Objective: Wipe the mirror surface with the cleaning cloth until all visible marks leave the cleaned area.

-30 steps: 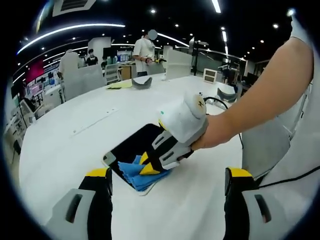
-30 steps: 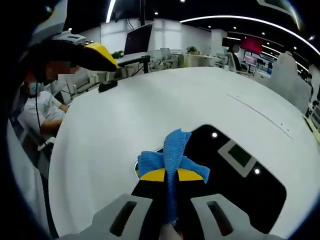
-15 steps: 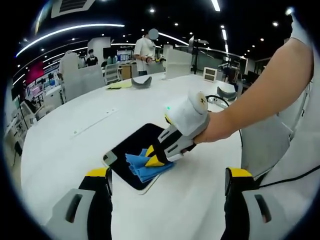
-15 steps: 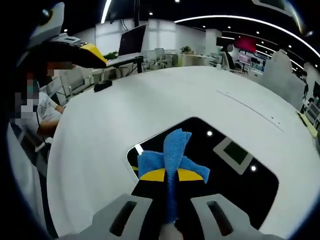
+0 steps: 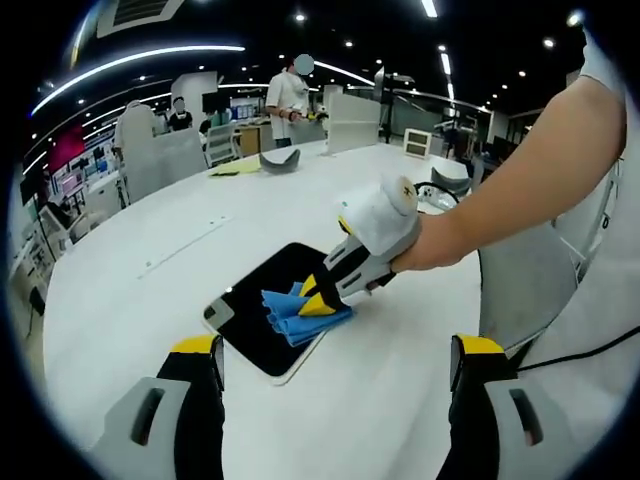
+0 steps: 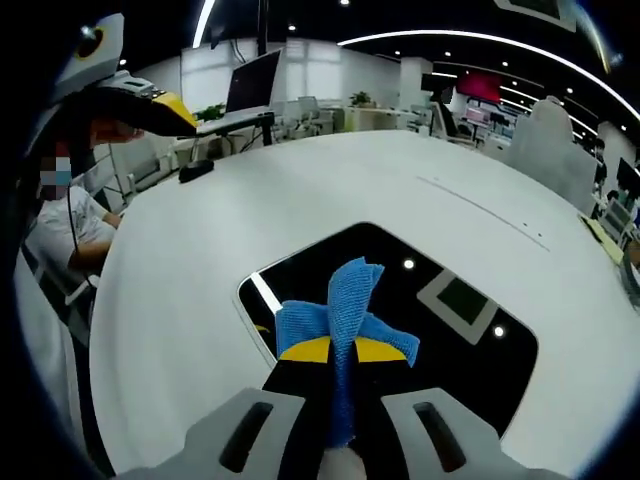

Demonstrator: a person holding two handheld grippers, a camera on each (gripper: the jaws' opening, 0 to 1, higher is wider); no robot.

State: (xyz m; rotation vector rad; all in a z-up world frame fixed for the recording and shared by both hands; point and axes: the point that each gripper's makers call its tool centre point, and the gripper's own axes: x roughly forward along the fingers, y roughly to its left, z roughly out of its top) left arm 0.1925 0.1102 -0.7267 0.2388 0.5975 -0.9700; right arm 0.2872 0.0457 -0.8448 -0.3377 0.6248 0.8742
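R gripper jaws clamped on blue cloth, pressed on mirror. L gripper jaws apart, idle. Advice: keep cloth flat w/ overlapping strokes.

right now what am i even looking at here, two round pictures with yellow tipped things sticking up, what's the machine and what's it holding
There is no robot here. A person holds a hand-held claw in each hand, and each claw carries a fisheye camera looking forward along its two jaws.

The left gripper view looks out from the left claw. Its yellow-tipped jaws stand wide apart at the bottom, with nothing between them. Ahead, the person's hand steers the right claw over a dark mirror lying flat on a white table.

The right gripper view looks out from that right claw. Its jaws are shut on a blue cleaning cloth, which it presses on the mirror. The glass reflects ceiling lights.
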